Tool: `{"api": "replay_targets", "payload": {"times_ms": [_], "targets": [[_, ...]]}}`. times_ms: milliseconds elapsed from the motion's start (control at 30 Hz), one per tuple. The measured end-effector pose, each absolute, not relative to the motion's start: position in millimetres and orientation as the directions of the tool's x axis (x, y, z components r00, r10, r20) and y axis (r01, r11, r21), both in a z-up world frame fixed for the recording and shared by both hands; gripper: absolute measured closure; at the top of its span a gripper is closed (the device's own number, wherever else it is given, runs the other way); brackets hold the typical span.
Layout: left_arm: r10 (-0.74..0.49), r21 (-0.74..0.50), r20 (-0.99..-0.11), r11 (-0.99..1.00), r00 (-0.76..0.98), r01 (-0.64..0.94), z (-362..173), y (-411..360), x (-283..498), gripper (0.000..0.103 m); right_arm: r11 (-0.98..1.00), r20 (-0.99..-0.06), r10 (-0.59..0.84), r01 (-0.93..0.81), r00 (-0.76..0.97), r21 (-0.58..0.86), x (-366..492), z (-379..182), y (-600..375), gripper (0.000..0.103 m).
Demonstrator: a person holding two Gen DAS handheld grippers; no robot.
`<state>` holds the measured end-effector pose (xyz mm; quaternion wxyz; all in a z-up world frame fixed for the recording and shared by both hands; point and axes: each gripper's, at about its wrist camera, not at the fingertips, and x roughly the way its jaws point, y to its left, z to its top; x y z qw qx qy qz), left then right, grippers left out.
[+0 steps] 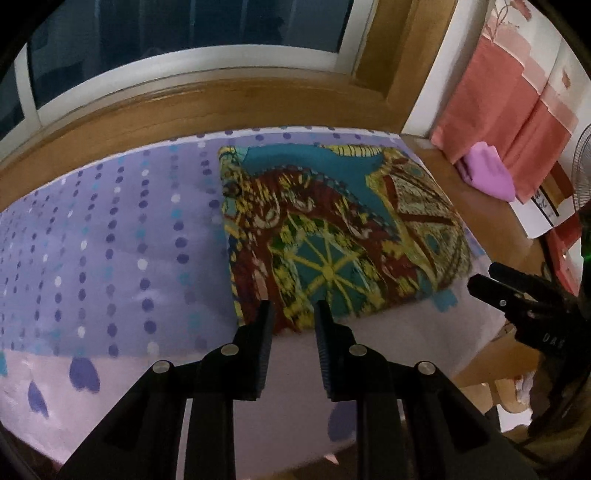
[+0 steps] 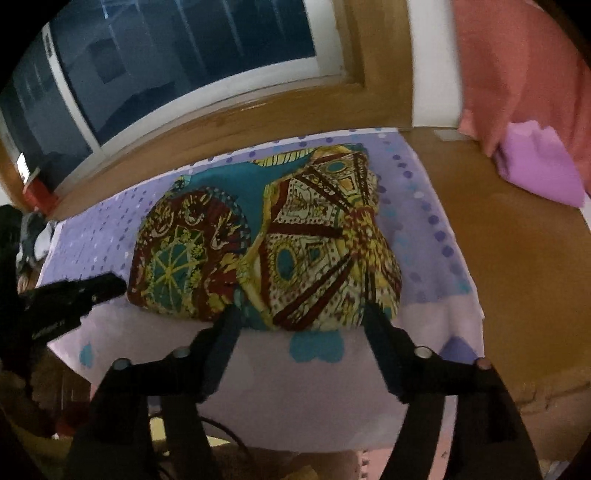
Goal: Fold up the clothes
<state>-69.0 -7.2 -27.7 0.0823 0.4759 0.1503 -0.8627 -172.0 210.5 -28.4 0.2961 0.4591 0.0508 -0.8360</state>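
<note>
My folded garment of bright printed cloth (image 1: 332, 229), patterned in teal, yellow and dark red, lies on the lilac bedsheet with rows of purple and white dots (image 1: 110, 240), toward its right side and well in from the near edge. Beyond it runs a wooden window ledge (image 1: 221, 99) under a white-framed dark window (image 1: 184, 33).

My left tongs (image 1: 293, 308) hang just short of the garment's near edge. Their ribbed black fingers (image 1: 264, 350) stand a narrow way apart with nothing between them; I see only the cloth's edge and bare sheet through the gap. My right tongs (image 2: 301, 314) sit near the garment's near-right part, spread wide, and nothing is pinched there either; the tips frame the cloth's near edge without pressing on it.

From the left camera my right tongs show at the right border, off the garment's near-right corner. To the far right a small pinkish-purple folded cloth (image 2: 539, 162) rests on the bare wooden surface (image 2: 517, 240), below a coral-pink hanging fabric (image 2: 517, 62).
</note>
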Motion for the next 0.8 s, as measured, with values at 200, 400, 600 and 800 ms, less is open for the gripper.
{"api": "replay_targets", "payload": {"times_ms": [200, 400, 600, 800], "targets": [[0.007, -0.184, -0.870, -0.932, -0.493, 0.311, -27, 10, -56, 0.063, -0.824, -0.826, -0.434, 0.530, -0.361, 0.201, -160, -24, 210, 0.027], [-0.028, -0.158, -0.881, -0.923, -0.472, 0.350, -25, 29, -54, 0.057, -0.801, -0.841, -0.410, 0.580, -0.354, 0.147, -151, -20, 215, 0.027], [-0.029, -0.165, -0.877, -0.920, -0.480, 0.356, -23, 43, -54, 0.054, -0.776, -0.836, -0.418, 0.618, -0.357, 0.124, -151, -16, 219, 0.027], [-0.035, -0.175, -0.858, -0.918, -0.513, 0.355, -22, 48, -60, 0.048, -0.759, -0.834, -0.432, 0.638, -0.343, 0.132, -155, -17, 222, 0.027]]}}
